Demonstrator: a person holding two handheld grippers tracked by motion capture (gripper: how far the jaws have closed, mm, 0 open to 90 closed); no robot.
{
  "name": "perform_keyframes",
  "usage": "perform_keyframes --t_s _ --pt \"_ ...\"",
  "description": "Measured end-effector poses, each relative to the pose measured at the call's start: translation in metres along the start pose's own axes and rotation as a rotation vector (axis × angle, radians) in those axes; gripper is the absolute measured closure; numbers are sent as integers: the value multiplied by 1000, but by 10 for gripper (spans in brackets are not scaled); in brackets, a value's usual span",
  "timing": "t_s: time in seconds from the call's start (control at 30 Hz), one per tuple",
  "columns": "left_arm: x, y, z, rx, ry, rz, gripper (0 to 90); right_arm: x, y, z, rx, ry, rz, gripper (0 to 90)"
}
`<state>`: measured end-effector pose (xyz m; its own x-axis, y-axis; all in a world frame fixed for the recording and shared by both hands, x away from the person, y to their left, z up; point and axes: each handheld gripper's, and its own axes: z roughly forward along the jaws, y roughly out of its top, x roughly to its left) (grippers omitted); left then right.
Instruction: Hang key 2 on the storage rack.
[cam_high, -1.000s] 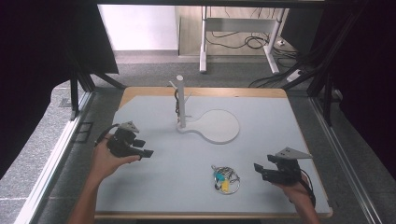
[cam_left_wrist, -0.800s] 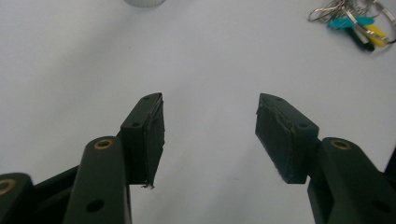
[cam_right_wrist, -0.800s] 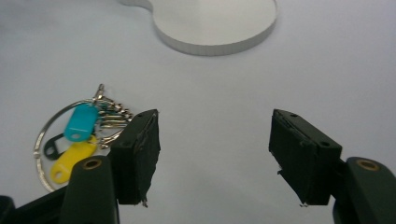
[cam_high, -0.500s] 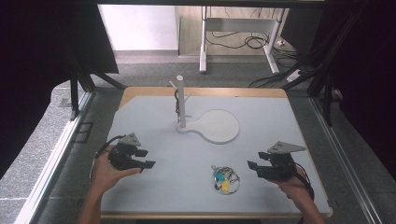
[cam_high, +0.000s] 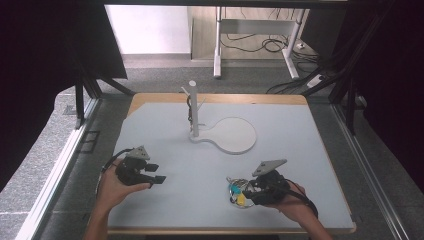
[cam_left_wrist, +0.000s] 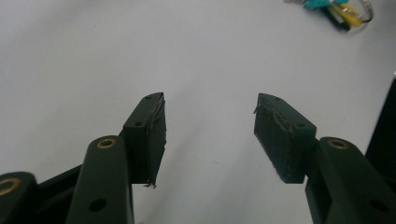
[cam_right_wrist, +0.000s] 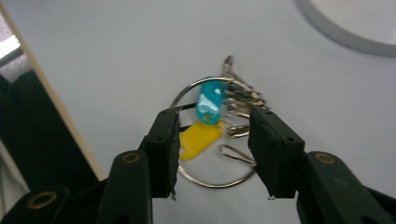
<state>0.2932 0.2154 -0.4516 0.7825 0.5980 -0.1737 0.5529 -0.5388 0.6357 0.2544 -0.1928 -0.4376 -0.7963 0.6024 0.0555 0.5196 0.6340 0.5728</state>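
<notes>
A metal key ring (cam_high: 236, 193) with a teal tag (cam_right_wrist: 209, 100), a yellow tag (cam_right_wrist: 198, 138) and several keys lies flat on the pale table near its front edge. My right gripper (cam_high: 246, 190) points at it from the right. In the right gripper view its jaws (cam_right_wrist: 215, 122) straddle the tags and have just been closing, and the pads stand apart from the ring. My left gripper (cam_high: 156, 173) hovers at the front left, open above bare table (cam_left_wrist: 210, 126). From there the key ring (cam_left_wrist: 338, 9) lies far off.
A white peg stand (cam_high: 194, 112) rises at the table's middle back, on a round flat base (cam_high: 232, 135) whose rim (cam_right_wrist: 345, 37) lies beyond the ring. The wooden table edge (cam_high: 230, 231) runs close below both hands. Black frame bars flank the table.
My right gripper has moved left across the table until its jaws reach the key ring, and the jaws have narrowed. My left gripper has drifted slightly nearer the front edge.
</notes>
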Motion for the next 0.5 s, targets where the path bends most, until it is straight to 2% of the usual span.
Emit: perform_keyframes --t_s 0.17,0.3,0.5 --pt "0 -1 -1 3 8 2 440 15 0 11 62 36 -49 617" --pt "0 -1 -1 21 15 15 433 20 -1 25 124 50 -68 643" --pt "0 -2 -1 14 16 17 433 23 -2 43 190 50 -98 687"
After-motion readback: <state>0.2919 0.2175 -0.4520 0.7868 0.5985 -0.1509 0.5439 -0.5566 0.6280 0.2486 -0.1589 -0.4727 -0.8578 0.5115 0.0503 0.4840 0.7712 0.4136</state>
